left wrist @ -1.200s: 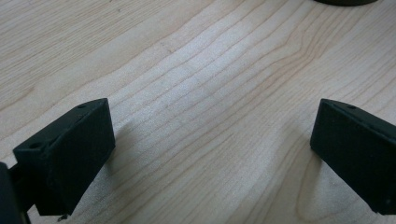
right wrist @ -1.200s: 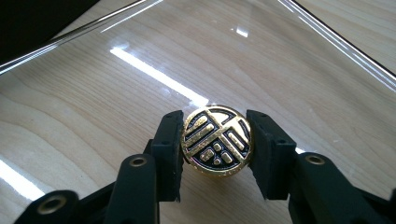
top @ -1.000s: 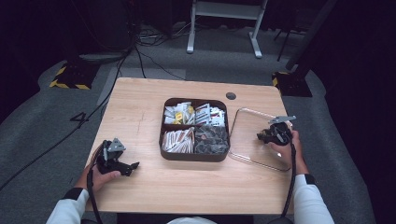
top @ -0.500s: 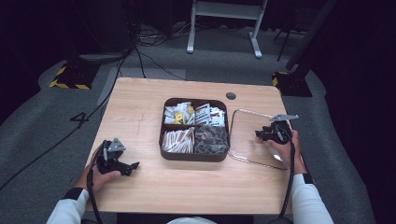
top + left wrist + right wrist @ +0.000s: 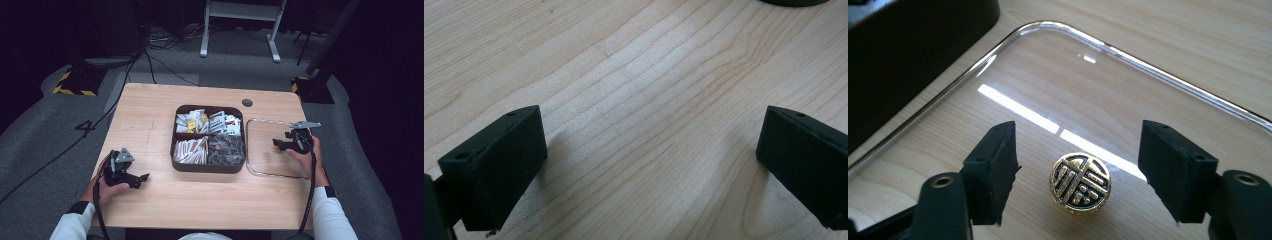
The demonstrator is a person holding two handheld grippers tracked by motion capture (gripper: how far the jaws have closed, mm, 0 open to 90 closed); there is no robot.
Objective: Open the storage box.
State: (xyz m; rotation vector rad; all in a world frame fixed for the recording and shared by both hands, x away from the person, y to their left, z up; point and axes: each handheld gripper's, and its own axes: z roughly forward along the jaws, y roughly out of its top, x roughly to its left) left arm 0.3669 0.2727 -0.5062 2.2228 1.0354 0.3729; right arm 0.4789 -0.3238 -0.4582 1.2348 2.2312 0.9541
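Observation:
A small round gold piece (image 5: pixel 1080 181) with a black pattern lies on a clear plastic tray (image 5: pixel 1058 85), between the jaws of my right gripper (image 5: pixel 1083 150). Those jaws have just been opening, and neither pad touches the piece. In the high view the right gripper (image 5: pixel 276 145) hovers over the right part of the clear tray (image 5: pixel 265 135). My left gripper (image 5: pixel 142 179) rests low near the table's front left. Its jaws stand wide apart over bare wood in the left gripper view (image 5: pixel 651 150), with nothing between them.
A dark brown box (image 5: pixel 207 169) with several compartments of packets and small dark pieces sits mid-table, just left of the clear tray. Its wall (image 5: pixel 913 45) rises beyond the tray's rim. A small dark disc (image 5: pixel 247 103) lies near the far edge.
The right gripper's jaws look wider apart than before. Both hands stay roughly where they were.

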